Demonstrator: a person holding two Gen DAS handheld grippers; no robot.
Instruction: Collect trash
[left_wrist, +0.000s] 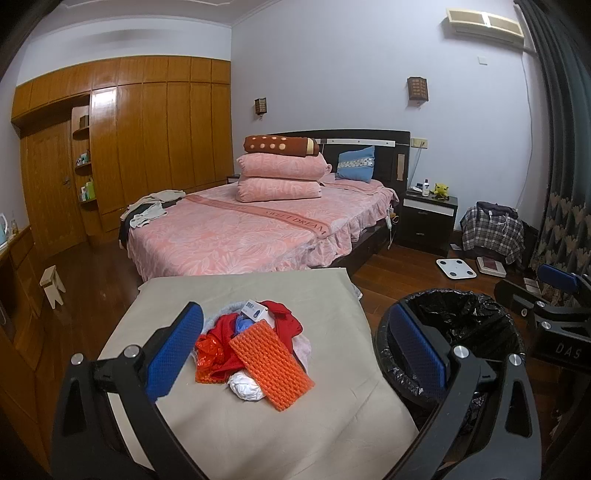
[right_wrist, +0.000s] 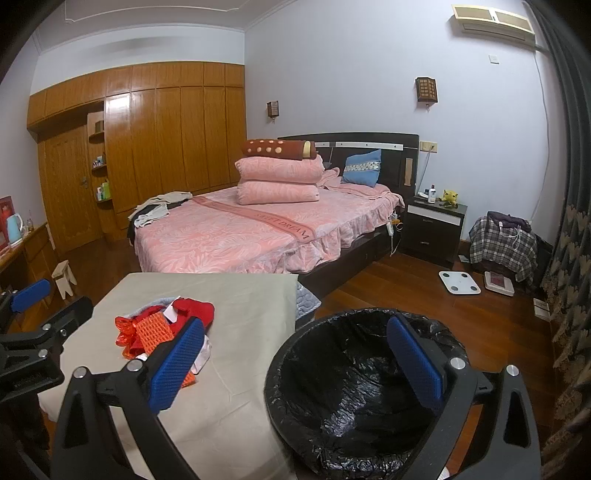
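Both my left tongs (left_wrist: 295, 350) and right tongs (right_wrist: 295, 362) were spread, pinching nothing; the loose red-orange trash pile (left_wrist: 251, 350) could have scattered, missing the black-lined round bin (right_wrist: 351, 387).

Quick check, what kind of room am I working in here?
A bedroom in a home, by the look of it: a made bed with stacked pillows, a nightstand beside it, and a wall of wooden wardrobes.

Trash pile (left_wrist: 255, 350) (mostly red-orange) on table, bin (right_wrist: 354, 391) beside
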